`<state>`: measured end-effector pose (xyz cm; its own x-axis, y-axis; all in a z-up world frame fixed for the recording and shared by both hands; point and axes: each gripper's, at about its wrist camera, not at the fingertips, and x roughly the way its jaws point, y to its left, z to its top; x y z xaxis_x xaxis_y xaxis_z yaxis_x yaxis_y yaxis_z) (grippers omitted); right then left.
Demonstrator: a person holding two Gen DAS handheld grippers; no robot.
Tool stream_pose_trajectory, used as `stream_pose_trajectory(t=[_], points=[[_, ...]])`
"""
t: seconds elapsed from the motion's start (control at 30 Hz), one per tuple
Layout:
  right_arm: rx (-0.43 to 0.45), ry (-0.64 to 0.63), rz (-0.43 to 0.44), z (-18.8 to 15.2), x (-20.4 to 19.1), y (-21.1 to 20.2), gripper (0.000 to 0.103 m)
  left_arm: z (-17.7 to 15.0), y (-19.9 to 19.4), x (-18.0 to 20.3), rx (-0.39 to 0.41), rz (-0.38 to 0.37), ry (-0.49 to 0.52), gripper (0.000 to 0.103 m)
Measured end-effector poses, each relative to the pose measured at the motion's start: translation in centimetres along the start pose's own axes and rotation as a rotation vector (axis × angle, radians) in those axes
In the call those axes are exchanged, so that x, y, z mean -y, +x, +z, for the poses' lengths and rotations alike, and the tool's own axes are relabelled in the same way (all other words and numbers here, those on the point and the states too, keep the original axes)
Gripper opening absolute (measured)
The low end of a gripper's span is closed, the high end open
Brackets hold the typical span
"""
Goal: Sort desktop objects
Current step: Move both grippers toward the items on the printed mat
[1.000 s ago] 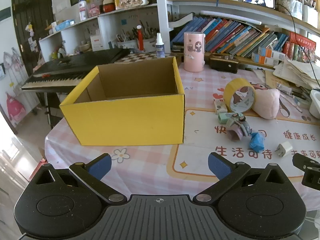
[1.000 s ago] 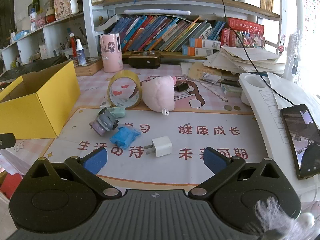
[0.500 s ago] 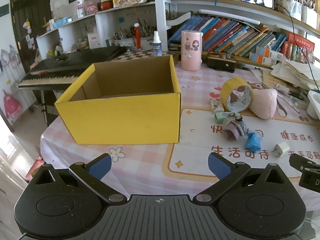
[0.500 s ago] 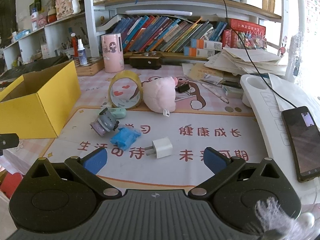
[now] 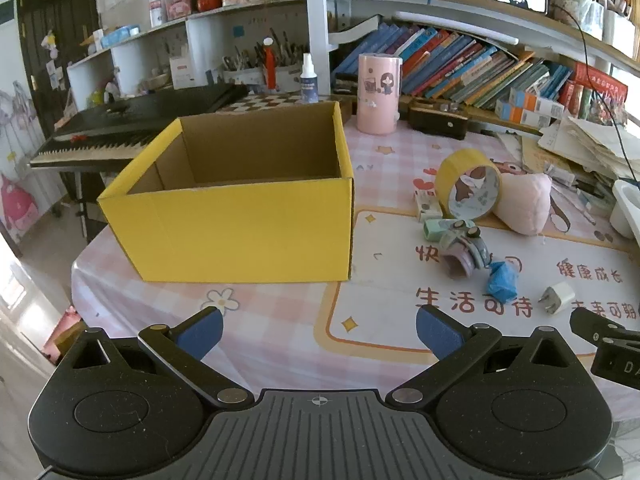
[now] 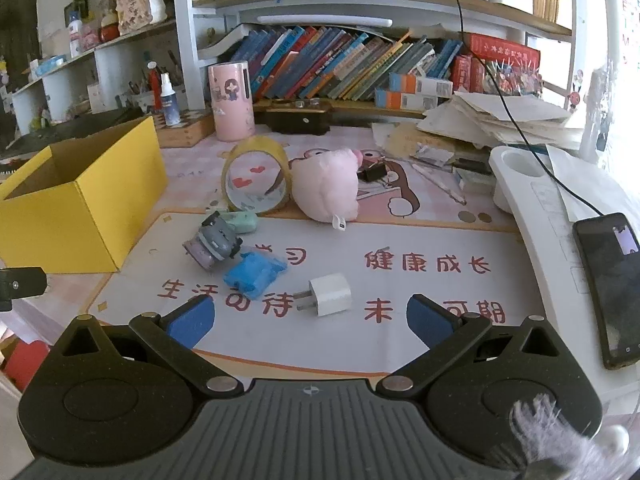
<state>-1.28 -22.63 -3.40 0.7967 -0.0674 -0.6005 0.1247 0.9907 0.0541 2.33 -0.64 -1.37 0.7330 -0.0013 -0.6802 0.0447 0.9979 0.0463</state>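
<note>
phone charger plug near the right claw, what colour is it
White, with metal prongs. The phone charger plug shows best in the right wrist view.

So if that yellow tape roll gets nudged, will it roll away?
Probably. The tape roll stands on its edge, so a sideways push would likely roll it. The pink plush right beside it might stop it. Being a hollow ring, it is likely light.
</note>
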Motion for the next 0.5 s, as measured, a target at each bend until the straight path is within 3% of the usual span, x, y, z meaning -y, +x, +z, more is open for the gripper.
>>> stream_pose_trajectory(t=[0.5], points=[[-0.032,-0.008,0.023,0.7,0.8,1.7,0.103,0.7,1.0,1.2,-0.003,-0.037,-0.017,0.103]])
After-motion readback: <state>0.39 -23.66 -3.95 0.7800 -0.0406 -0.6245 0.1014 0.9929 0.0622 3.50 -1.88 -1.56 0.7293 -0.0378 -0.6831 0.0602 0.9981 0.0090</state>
